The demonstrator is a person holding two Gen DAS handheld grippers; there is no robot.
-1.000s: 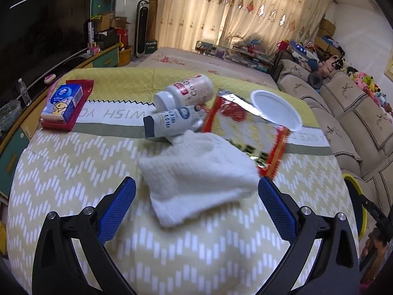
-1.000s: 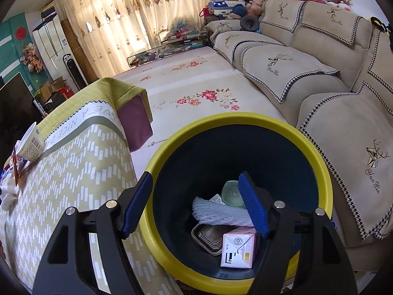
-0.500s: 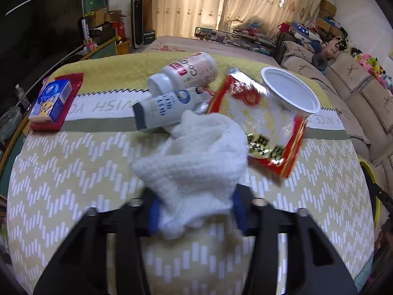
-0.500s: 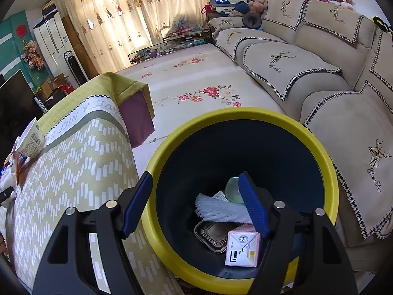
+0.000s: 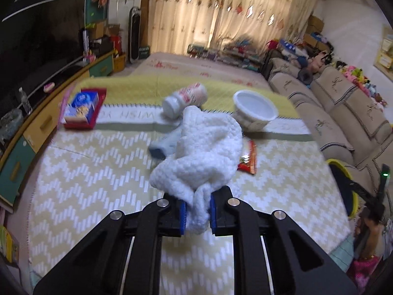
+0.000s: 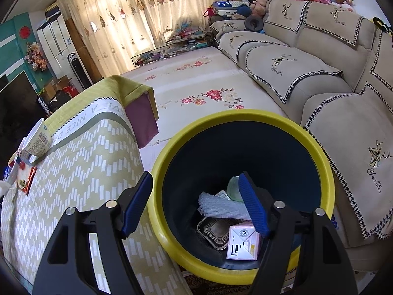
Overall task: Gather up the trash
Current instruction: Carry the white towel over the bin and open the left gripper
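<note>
White cloth point(image 5: 203, 152): it is hanging bunched from the left gripper point(image 5: 197, 212), lifting off the yellow zigzag tablecloth point(image 5: 86, 172) and draping in front of the other litter.
Handling: it is looking soft, light and floppy, no risk of breaking; the trailing end is likely to swing and drag.
Grip spot: the pads are pinching one gathered corner, and that fold is reading as a sound place to hold.
Left claw: nearly closed, blue pads squeezing the cloth between them.
Right claw: jaws spread wide, gripping nothing, the right gripper point(image 6: 196, 204) hovering over the yellow-rimmed bin point(image 6: 329, 179).
Bin contents: a pink carton point(image 6: 243, 243), white foam netting point(image 6: 221, 205) and a dark tray are lying inside.
Table litter: a white bottle point(image 5: 184, 99), a second bottle half hidden, a white bowl point(image 5: 255, 110) and a red wrapper point(image 5: 249, 159) are waiting.
</note>
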